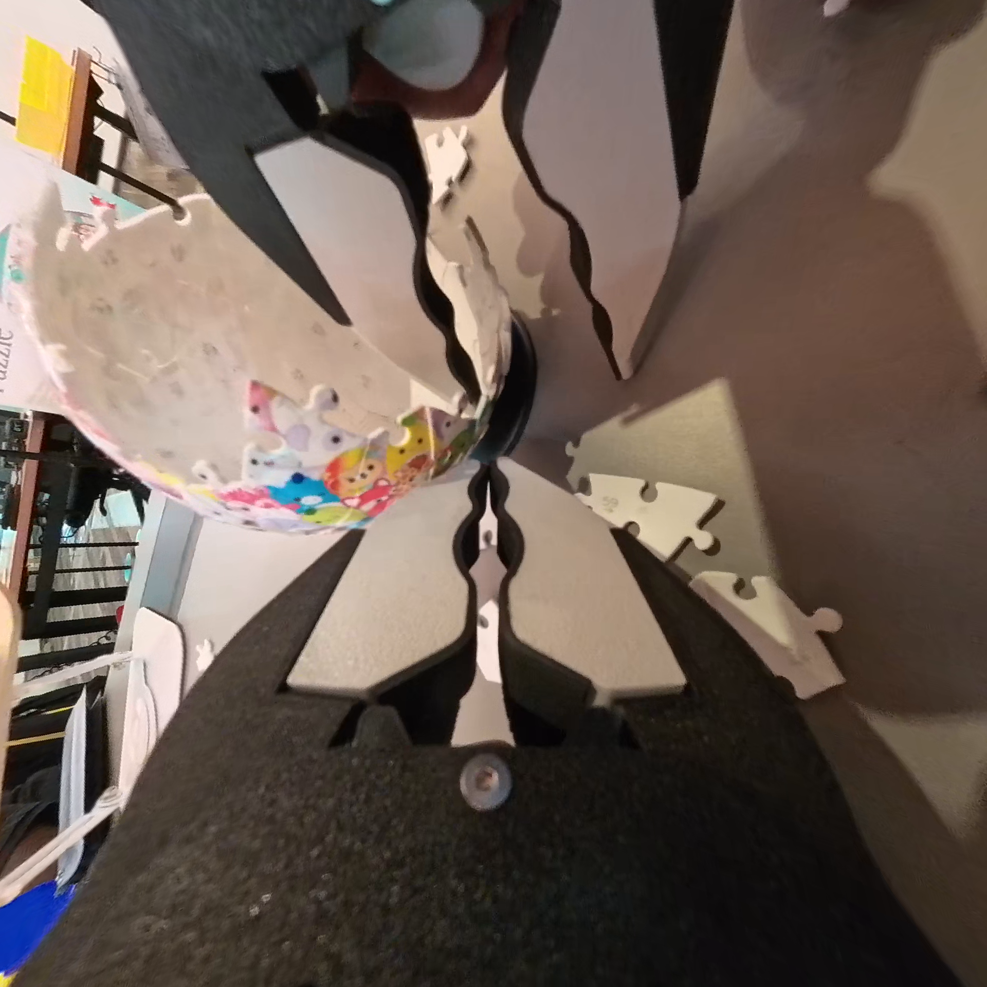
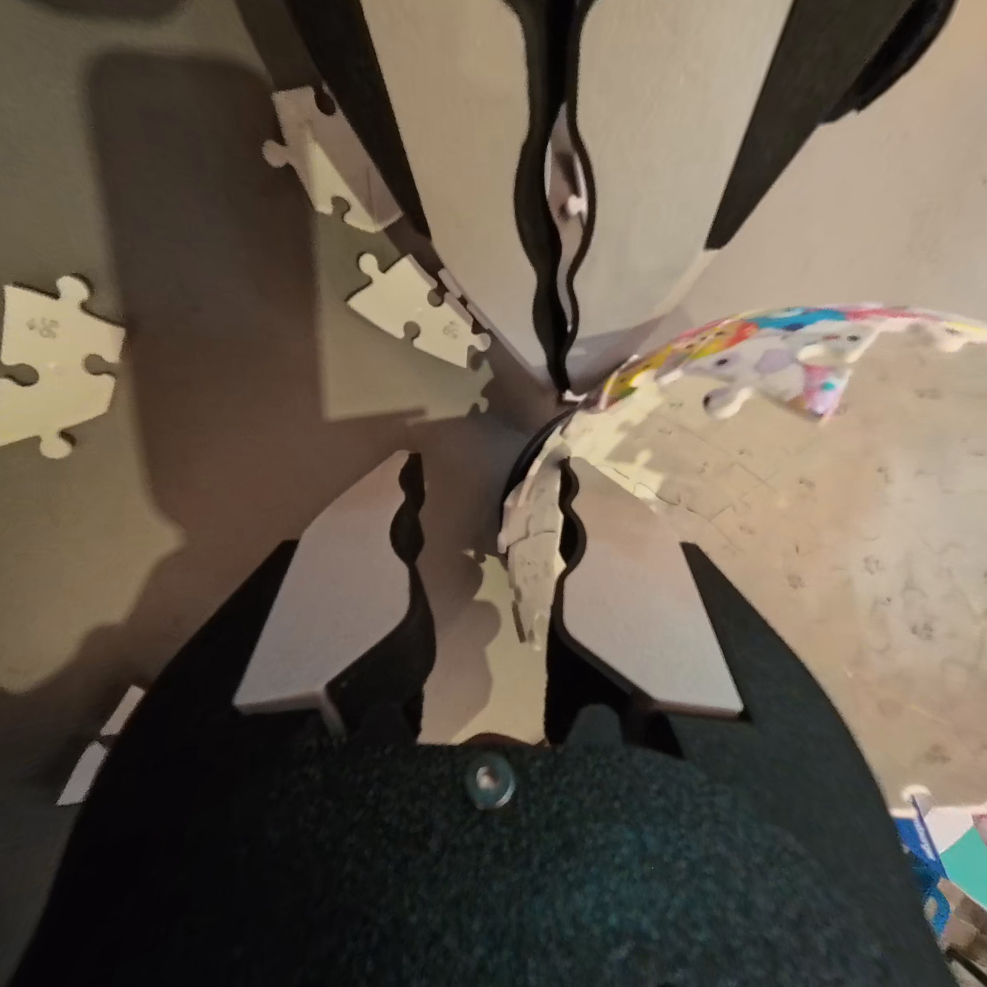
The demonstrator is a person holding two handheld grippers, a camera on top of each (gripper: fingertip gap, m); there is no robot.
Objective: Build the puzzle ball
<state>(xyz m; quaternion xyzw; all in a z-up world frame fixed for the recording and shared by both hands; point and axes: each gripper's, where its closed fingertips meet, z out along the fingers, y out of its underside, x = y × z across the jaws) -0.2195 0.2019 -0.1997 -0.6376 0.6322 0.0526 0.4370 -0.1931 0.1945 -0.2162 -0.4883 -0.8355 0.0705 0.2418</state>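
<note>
The puzzle ball (image 1: 176,342) is a half-built shell, white inside and printed with bright cartoon animals outside. It rests on a black ring (image 1: 521,390). My left gripper (image 1: 488,470) is shut, with its tips touching the ball's rim by the ring; I cannot tell whether it pinches the rim. My right gripper (image 2: 488,462) is open and straddles the ball's wall (image 2: 534,539), one finger inside the shell and one outside. The right gripper (image 1: 545,384) enters the left wrist view from above. The left gripper (image 2: 563,392) enters the right wrist view from above, above the ball (image 2: 801,507).
Loose white puzzle pieces lie face down on the grey table (image 1: 854,427): two (image 1: 651,507) (image 1: 769,630) right of my left gripper, one (image 1: 448,160) behind the right one, another (image 2: 53,363) far left. The puzzle box (image 1: 32,299) stands behind the ball. The grippers are tip to tip, or close to it.
</note>
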